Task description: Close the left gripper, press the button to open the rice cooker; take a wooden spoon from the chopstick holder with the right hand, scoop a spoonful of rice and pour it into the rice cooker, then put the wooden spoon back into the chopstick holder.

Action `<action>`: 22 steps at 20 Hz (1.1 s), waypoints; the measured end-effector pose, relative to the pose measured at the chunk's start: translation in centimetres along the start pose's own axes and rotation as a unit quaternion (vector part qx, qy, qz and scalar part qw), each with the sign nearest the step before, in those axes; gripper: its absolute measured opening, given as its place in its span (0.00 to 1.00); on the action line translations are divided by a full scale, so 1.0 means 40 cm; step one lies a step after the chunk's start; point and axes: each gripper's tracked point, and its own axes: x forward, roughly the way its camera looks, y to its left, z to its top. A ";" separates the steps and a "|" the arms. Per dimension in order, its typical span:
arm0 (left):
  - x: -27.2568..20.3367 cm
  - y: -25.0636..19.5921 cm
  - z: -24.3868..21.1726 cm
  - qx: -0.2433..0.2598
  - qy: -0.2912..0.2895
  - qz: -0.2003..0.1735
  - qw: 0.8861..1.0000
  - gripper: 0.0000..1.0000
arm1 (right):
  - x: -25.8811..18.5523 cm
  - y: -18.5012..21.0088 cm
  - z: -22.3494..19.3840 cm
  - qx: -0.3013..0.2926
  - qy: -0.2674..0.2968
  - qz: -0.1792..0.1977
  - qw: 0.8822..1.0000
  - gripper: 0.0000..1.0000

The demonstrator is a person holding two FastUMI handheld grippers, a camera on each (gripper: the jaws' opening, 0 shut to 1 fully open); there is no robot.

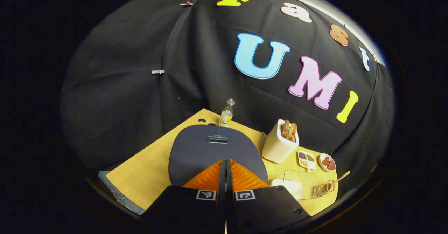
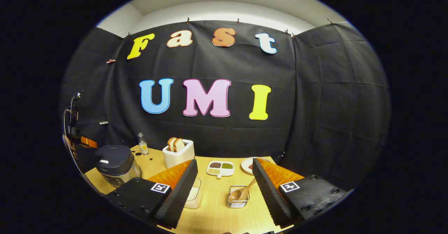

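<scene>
My left gripper point(image 1: 225, 162) is shut, empty, its tips just above the near side of the dark rice cooker lid point(image 1: 217, 150). The lid is down and its button point(image 1: 217, 140) lies a little beyond the tips. In the right gripper view the rice cooker point(image 2: 115, 164) stands at the table's left. My right gripper point(image 2: 224, 162) is open with nothing between its fingers. Between and beyond them stands the wire chopstick holder point(image 2: 238, 197) with the wooden spoon point(image 2: 244, 191) leaning in it. The holder point(image 1: 323, 189) and spoon point(image 1: 341, 177) also sit at the left gripper view's far right. A clear-lidded rice box point(image 2: 196, 192) is half hidden behind a finger.
On the wooden table point(image 2: 217, 213) a white toaster point(image 2: 178, 155) holds bread slices. A small bottle point(image 2: 141, 143) stands at the back left. A divided dish of grains point(image 2: 220, 168) and a small plate point(image 2: 249, 164) lie behind the holder.
</scene>
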 end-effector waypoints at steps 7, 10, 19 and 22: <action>0.054 -0.016 -0.115 0.041 0.058 -0.034 0.997 0.06 | -0.062 -0.012 -0.044 0.022 0.024 -0.048 0.998 0.98; 0.056 -0.018 -0.117 0.065 0.058 -0.040 0.995 0.08 | -0.094 -0.027 -0.057 0.031 0.028 -0.078 0.996 0.98; 0.053 -0.018 -0.144 0.097 0.054 -0.022 0.994 0.07 | -0.112 -0.028 -0.099 0.037 0.040 -0.103 0.993 0.98; 0.060 -0.016 -0.157 0.119 0.060 -0.009 0.991 0.07 | -0.073 -0.030 -0.122 0.048 0.056 -0.089 0.993 0.98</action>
